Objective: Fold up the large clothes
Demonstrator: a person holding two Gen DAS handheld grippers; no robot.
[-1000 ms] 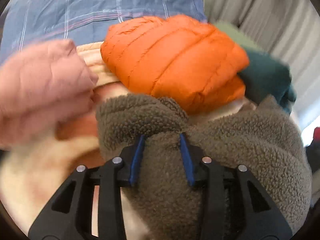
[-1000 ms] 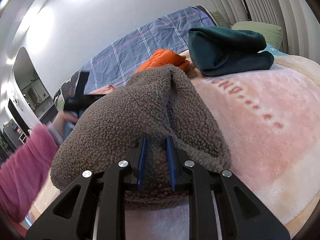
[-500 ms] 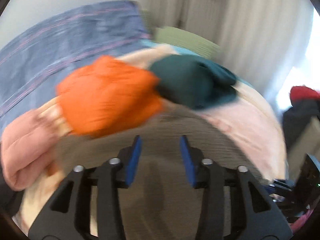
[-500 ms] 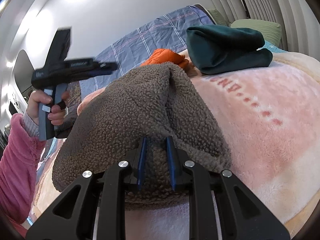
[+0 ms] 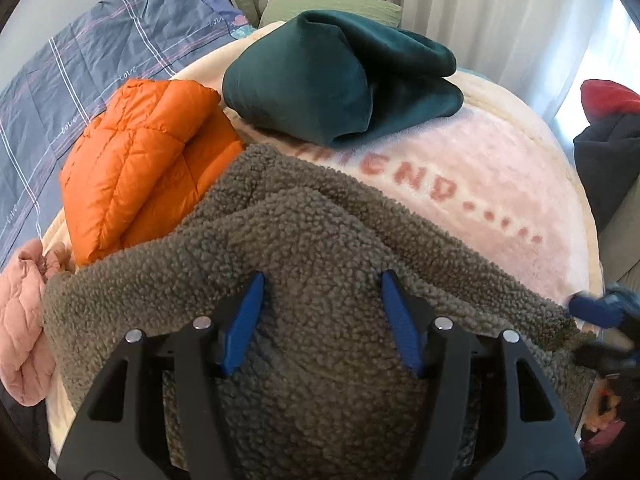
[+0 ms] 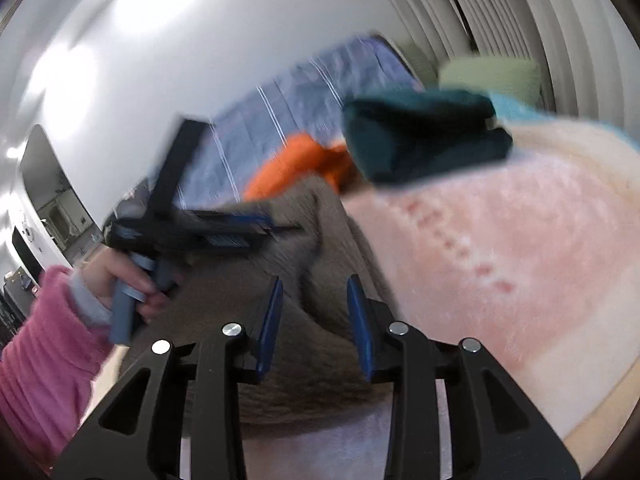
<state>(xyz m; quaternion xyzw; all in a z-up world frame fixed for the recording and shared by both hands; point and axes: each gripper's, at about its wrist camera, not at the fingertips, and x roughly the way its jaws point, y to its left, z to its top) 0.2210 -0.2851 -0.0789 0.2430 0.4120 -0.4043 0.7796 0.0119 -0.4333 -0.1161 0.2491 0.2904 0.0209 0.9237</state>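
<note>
We see the left gripper (image 5: 322,322) spread wide above the folded grey-brown sherpa fleece jacket (image 5: 320,240), its jaws just opening and pinching nothing. The right gripper (image 6: 314,324), jaws also just opening, straddles the fleece's near edge without pressing. Beyond lie a quilted orange puffer jacket (image 5: 140,168) and a folded dark-teal garment (image 5: 340,76).
</note>
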